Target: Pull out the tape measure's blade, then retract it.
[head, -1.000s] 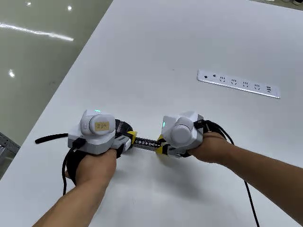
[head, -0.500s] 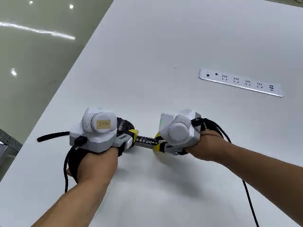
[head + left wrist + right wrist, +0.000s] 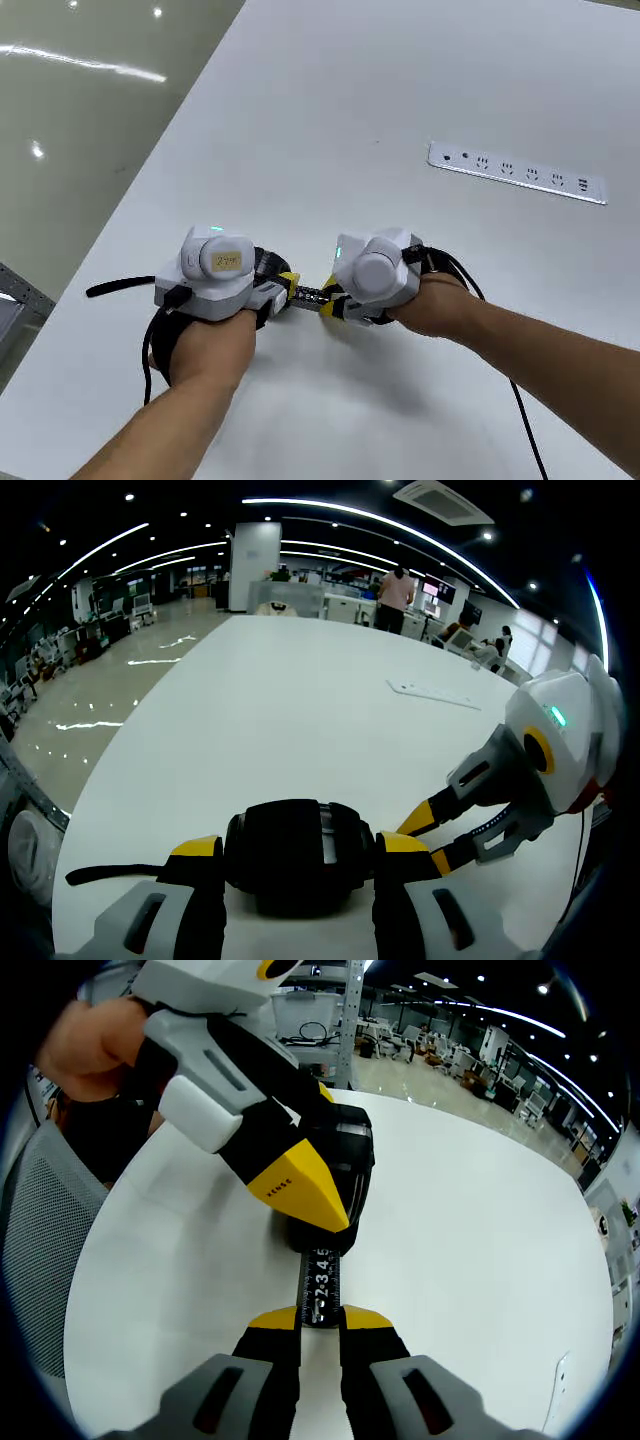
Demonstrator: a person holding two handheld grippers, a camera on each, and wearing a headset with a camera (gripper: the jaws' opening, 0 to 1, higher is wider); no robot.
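Pinching blade [image 3: 320, 1288], right gripper [image 3: 320, 1318], left gripper [image 3: 298, 848] clamping case [image 3: 290, 875]

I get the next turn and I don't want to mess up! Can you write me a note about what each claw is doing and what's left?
Left claw: shut on the black tape measure case, above the white table.
Right claw: shut on the blade near its end, close to the case.
Blade: a short bit is out, with numbers 2 to 5 showing.
Done: the pull-out seems finished. The claws have come closer over the last second, so the blade is likely going back in.
Left: ease the right claw to the case, then let go.
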